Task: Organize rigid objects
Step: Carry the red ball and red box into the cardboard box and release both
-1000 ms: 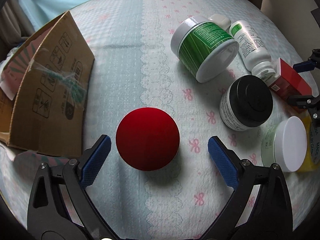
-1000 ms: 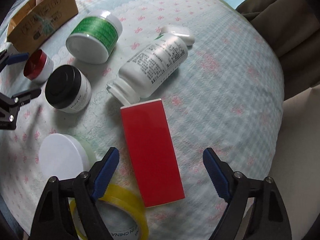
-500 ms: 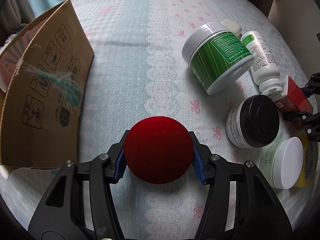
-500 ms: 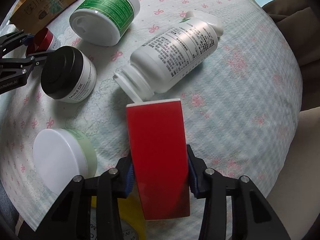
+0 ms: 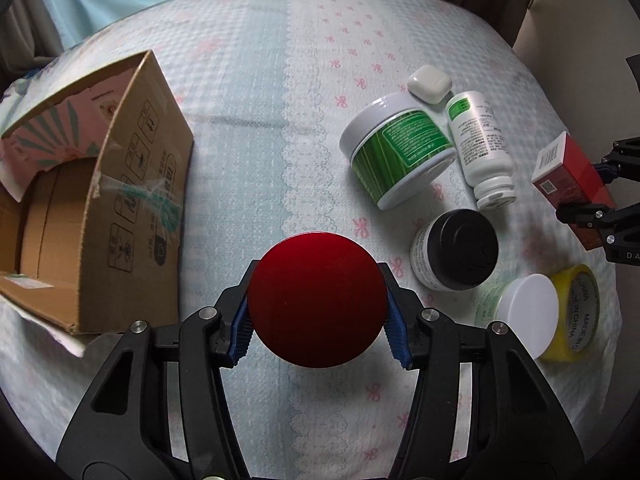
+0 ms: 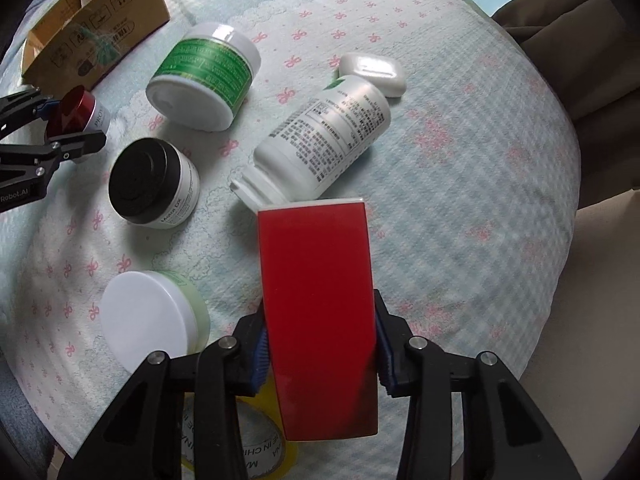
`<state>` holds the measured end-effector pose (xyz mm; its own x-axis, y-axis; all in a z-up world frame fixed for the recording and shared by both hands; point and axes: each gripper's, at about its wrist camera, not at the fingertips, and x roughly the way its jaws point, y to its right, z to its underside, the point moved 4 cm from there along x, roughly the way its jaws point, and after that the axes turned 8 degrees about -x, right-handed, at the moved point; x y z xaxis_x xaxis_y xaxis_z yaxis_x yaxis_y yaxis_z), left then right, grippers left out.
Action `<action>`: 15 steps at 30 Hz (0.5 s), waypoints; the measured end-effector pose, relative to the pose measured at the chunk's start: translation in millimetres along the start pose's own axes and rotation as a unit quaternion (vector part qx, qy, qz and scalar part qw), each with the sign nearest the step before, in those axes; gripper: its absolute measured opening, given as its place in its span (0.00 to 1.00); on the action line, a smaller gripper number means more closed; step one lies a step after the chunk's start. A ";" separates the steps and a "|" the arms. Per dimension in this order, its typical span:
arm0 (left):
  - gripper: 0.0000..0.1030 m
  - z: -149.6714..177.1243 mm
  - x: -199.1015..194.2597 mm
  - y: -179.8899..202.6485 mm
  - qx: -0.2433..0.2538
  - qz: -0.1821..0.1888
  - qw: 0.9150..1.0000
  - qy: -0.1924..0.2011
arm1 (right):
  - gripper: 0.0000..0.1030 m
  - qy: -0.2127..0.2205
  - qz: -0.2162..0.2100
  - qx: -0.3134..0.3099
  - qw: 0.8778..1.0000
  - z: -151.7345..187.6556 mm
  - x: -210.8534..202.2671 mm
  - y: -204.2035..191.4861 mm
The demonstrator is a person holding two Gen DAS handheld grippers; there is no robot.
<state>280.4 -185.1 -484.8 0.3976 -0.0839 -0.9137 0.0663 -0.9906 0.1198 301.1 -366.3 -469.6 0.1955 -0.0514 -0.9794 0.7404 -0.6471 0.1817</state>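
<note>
My left gripper is shut on a small jar with a round red lid, held a little above the cloth; the same jar shows at the far left of the right wrist view. My right gripper is shut on a red box, lifted off the cloth; the box also appears at the right edge of the left wrist view. An open cardboard box lies on its side to the left.
On the patterned cloth lie a green-labelled white tub, a white pill bottle, a small white case, a black-lidded jar, a white-lidded green jar and a yellow tape roll. Dark fabric borders the far right.
Both grippers went from open to shut, the left on the red-lidded jar and the right on the red box. Both then rose, lifting their objects off the cloth.
</note>
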 end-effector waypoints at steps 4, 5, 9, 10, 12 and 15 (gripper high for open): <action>0.49 -16.3 -40.4 2.5 0.019 0.010 1.000 0.019 | 0.38 0.011 0.014 0.040 0.999 -6.7 -45.1 7.7; 0.49 -19.5 -52.6 0.8 0.025 0.011 0.999 0.025 | 0.38 0.015 0.019 0.057 0.998 -8.8 -57.1 9.5; 0.49 -38.5 -107.5 -11.5 0.029 0.024 0.998 0.050 | 0.38 0.042 0.023 0.120 0.992 -21.8 -116.5 6.1; 0.49 -43.1 -122.2 -16.6 0.029 0.026 0.998 0.058 | 0.38 0.050 0.020 0.134 0.990 -26.2 -131.2 2.4; 0.49 -52.5 -150.8 -29.2 0.026 0.033 0.997 0.072 | 0.38 0.069 0.015 0.153 0.986 -34.7 -158.9 -6.3; 0.49 -68.5 -187.9 -53.8 0.015 0.041 0.995 0.084 | 0.38 0.094 0.006 0.180 0.979 -52.4 -196.7 -20.7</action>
<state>264.9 -108.7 -293.0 0.5481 -0.1488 -0.8231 -0.0001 -0.9841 0.1778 281.0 -302.9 -276.1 0.3415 0.0587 -0.9381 0.4703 -0.8748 0.1165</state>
